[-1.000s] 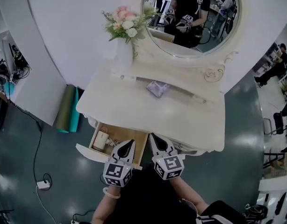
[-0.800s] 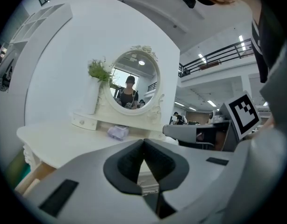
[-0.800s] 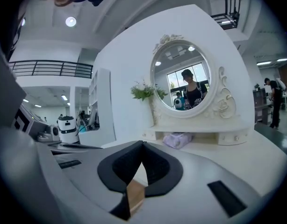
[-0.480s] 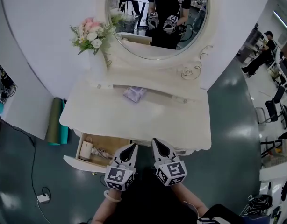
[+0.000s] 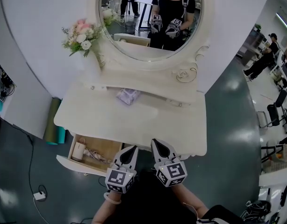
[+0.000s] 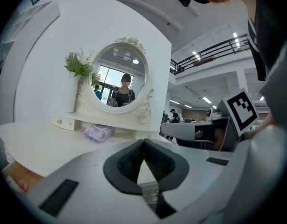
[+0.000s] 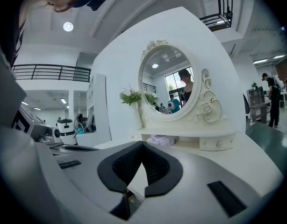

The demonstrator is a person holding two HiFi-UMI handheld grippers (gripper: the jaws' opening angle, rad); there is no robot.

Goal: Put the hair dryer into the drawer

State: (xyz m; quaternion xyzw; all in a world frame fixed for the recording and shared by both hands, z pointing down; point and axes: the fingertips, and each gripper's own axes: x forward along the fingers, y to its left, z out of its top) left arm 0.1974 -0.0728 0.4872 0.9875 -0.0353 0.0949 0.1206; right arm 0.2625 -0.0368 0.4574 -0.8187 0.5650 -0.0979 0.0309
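A white hair dryer (image 5: 78, 150) lies with its coiled cord in the open wooden drawer (image 5: 68, 164) at the left front of the white dressing table (image 5: 134, 120). My left gripper (image 5: 133, 148) hangs at the table's front edge, just right of the drawer, shut and empty. Beside it, my right gripper (image 5: 155, 141) is also shut with nothing in it. In the left gripper view the left gripper (image 6: 143, 141) has its tips touching and points level over the tabletop. The right gripper view shows the right gripper (image 7: 142, 143) the same way. A corner of the drawer (image 6: 15, 178) shows low left.
A round mirror (image 5: 150, 17) and a vase of flowers (image 5: 82, 36) stand at the back of the table. A purple pouch (image 5: 128, 96) lies under the mirror shelf. A green roll (image 5: 52, 125) leans left of the table. A cable and plug (image 5: 39, 196) lie on the floor.
Both grippers have shifted right along the table's front edge; the left one, earlier over the drawer, is now off its right end. The drawer stays open with the dryer inside.
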